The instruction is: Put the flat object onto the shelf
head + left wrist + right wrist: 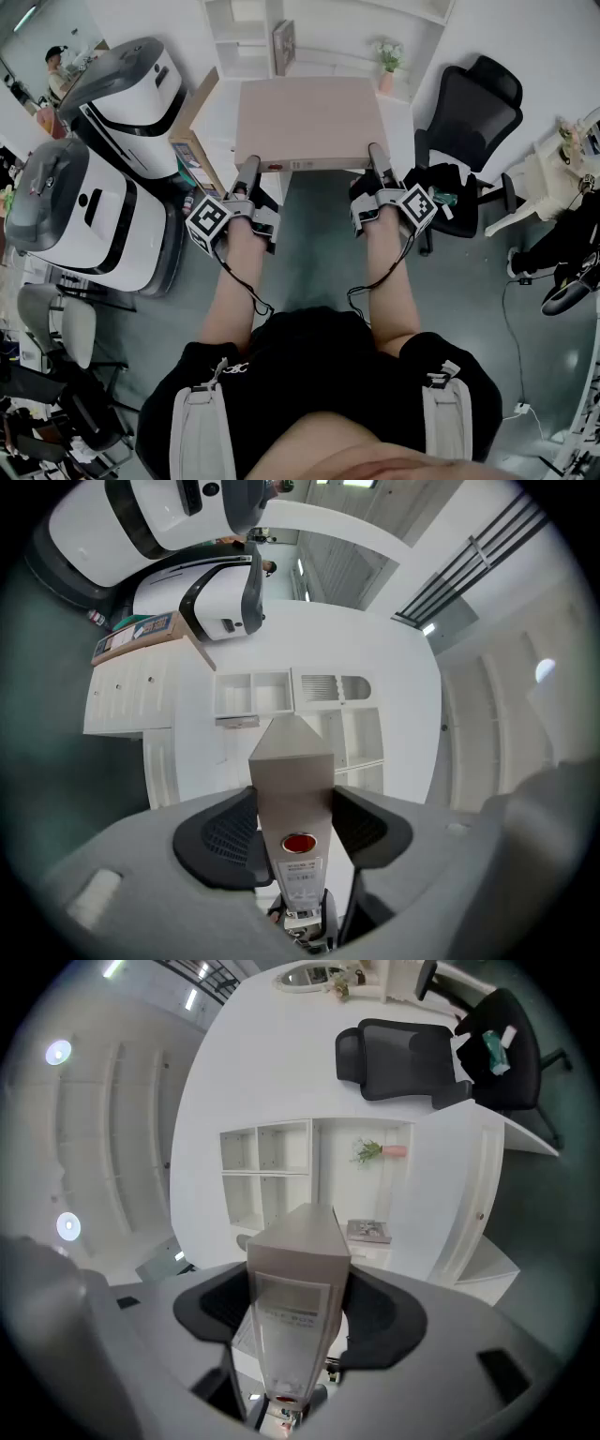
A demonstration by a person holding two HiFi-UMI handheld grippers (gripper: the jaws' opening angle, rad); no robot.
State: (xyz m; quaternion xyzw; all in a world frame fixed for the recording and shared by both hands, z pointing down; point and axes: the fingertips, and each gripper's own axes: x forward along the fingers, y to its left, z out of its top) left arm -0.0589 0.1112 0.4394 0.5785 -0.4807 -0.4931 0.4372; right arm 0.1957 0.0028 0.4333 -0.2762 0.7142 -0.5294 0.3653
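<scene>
I hold a flat beige file box level in front of me, one gripper on each end of its near edge. My left gripper is shut on the box's left end, and my right gripper is shut on its right end. In the left gripper view the box fills the gap between the dark pads and shows a red dot and a label. The right gripper view shows the same box clamped between the jaws. The white shelf unit stands just beyond the box, and its open compartments face me.
A small potted plant and an upright book sit on the shelf. Two large white-and-grey machines stand at the left. At the right is a black office chair. A person stands far back left.
</scene>
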